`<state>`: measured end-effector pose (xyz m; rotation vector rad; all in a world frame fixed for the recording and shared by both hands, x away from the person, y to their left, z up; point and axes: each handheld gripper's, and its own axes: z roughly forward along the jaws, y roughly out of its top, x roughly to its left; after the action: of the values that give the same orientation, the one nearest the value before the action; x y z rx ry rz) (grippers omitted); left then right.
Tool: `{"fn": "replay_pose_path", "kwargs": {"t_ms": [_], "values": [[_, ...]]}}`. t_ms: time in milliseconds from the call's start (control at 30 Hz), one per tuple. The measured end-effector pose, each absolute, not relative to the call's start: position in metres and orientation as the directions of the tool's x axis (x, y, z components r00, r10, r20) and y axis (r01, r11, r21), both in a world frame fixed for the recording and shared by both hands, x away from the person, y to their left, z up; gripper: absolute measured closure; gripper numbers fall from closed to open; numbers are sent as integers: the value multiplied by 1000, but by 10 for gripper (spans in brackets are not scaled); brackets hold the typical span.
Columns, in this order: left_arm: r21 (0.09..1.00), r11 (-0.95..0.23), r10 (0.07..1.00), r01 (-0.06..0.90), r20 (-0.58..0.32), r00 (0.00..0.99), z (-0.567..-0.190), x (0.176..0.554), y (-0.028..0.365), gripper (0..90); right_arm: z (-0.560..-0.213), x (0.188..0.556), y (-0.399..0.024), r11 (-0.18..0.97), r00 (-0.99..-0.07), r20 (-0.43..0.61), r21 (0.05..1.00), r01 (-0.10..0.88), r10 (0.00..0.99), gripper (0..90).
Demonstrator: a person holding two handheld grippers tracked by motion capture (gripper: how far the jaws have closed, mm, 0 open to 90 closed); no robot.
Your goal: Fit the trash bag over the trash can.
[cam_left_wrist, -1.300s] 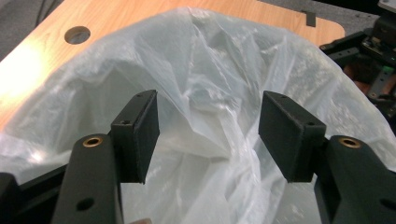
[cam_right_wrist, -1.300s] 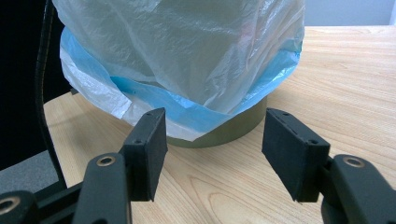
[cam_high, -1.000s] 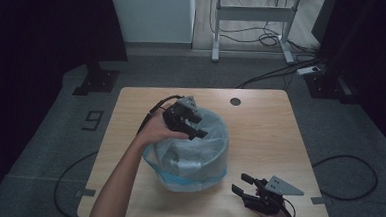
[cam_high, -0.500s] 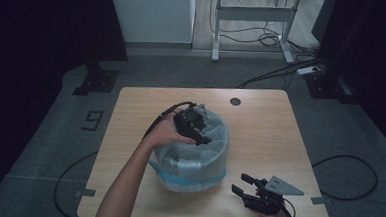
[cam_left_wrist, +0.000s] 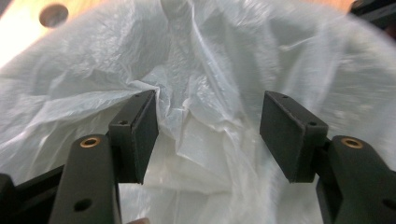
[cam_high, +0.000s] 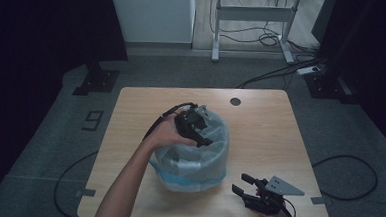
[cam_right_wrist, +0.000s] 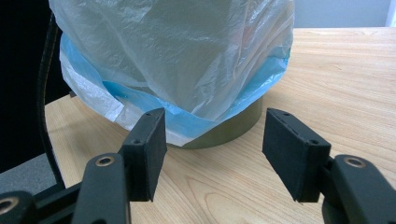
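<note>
we are working at the pale wooden table point(cam_high: 260, 127), where the round bin lined with a thin translucent white plastic bag with a blue hem point(cam_high: 193, 161) is standing near the middle, toward our side. we are judging the bag as very light, limp and slippery: it is crumpling wherever it is touched, so we would be pinching a gathered fold near the rim rather than a flat sheet, and the bin under it looks stiff enough to stay put.

our left arm is reaching forward over the bin, and the left gripper point(cam_left_wrist: 208, 135) is pointing down into the liner; its jaws have just been opening a little and are standing released, a ridge of film lying between the pads. the right gripper point(cam_right_wrist: 212, 154) is resting low by the near right edge, aimed at the bin's base, jaws released and empty.
</note>
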<state>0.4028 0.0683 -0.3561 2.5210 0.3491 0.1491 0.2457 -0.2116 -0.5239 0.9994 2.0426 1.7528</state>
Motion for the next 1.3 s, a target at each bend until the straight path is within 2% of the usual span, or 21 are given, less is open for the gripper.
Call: {"fn": "replay_pose_path", "kwargs": {"t_ms": [333, 567, 967, 1100, 1300], "values": [[589, -771, 338, 244, 53, 940, -343, 391, 107, 370, -526, 245, -207, 47, -731, 219, 945, 325, 647, 387], [538, -788, 395, 300, 68, 916, -352, 393, 132, 382, -528, 245, -204, 55, -733, 219, 943, 330, 644, 387], [443, -844, 380, 302, 97, 920, -367, 395, 122, 394, -528, 245, -205, 54, -731, 218, 942, 330, 647, 387], [485, -823, 388, 296, 99, 917, -363, 392, 126, 377, -527, 245, -207, 50, -729, 219, 943, 328, 648, 387], [622, -730, 423, 284, 84, 902, -349, 381, 141, 323, -527, 246, -208, 49, -727, 219, 943, 328, 651, 384]]}}
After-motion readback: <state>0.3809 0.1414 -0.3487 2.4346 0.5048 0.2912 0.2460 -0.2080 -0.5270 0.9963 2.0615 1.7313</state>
